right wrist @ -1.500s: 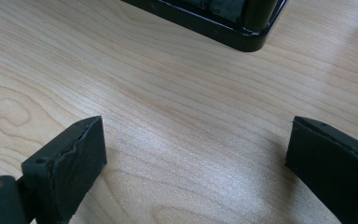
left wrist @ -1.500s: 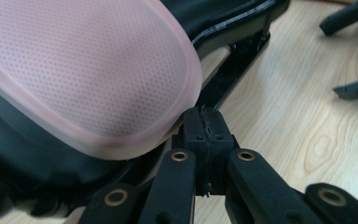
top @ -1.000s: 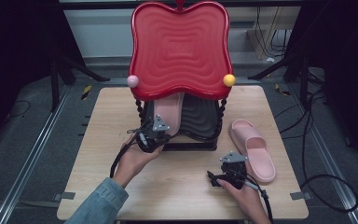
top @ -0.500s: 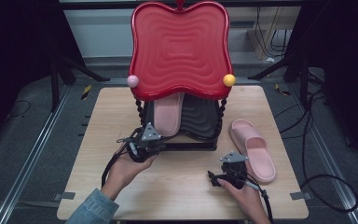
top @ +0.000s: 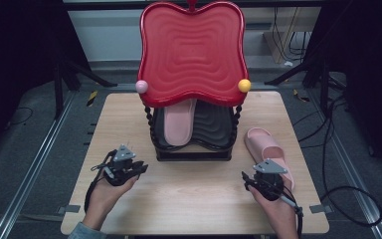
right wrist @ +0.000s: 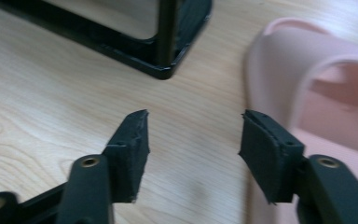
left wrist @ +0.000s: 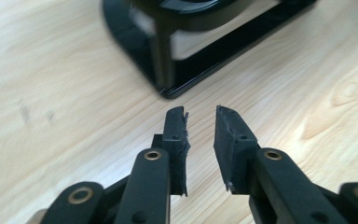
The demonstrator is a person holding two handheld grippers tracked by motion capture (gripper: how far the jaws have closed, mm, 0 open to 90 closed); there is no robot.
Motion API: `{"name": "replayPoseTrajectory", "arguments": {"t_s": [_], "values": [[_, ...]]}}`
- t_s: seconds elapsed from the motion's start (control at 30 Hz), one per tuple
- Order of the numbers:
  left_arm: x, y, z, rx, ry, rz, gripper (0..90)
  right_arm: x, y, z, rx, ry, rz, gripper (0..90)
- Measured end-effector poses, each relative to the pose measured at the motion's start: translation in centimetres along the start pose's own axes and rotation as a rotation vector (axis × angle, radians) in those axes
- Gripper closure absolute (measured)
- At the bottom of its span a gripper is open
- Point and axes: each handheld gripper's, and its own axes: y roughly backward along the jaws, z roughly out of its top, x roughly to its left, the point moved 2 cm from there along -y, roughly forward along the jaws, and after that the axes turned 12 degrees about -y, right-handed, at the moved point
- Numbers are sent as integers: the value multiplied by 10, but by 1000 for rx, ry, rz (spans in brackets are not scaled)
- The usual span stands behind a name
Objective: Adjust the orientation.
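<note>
I read the work as putting the pair of pink slippers on the black rack (top: 194, 154) under its red top tray (top: 191, 50): one slipper (top: 179, 122) already lies on the lower shelf, left half, and the second slipper (top: 268, 152) lies flat on the table (top: 194, 199), just right of the rack and touching nothing but the wood. My right gripper (top: 248, 180) hangs just beside that slipper's near end; its jaws have just been closing and stand half spread with nothing between them, the strap (right wrist: 340, 74) rising right of the far jaw. To do this well I would open again, come in over the strap or the side wall, pinch the foam firmly, lift it level, and slide it toe-first into the free right half of the shelf. My left gripper (top: 140, 169) sits off by the rack's left corner, jaws just opening, a narrow gap, holding nothing. Count: two slippers, one rack, two grippers, two small knobs on the tray, pink (top: 142, 86) and yellow (top: 244, 85).
</note>
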Motion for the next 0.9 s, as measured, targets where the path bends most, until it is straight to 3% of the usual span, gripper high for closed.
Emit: {"name": "replayPoseTrajectory", "arguments": {"t_s": [0.07,0.17,0.23,0.3,0.6,0.77,0.9], "values": [[8,2,-12,6,26,43,712,-7,5,1,-12,-16,-15,484],[18,4,-31,-10,99,65,687,-18,10,1,-27,-48,-37,547],[24,4,-39,9,112,74,666,-24,10,1,-32,-63,-48,574],[29,7,-45,11,129,112,633,-29,7,3,-27,-76,-48,599],[35,6,-61,65,119,166,470,-52,-15,20,13,-105,-85,630],[36,7,-63,62,128,170,438,-62,-12,26,11,-103,-108,674],[36,7,-64,65,125,170,431,-78,-6,24,13,-110,-139,709]]}}
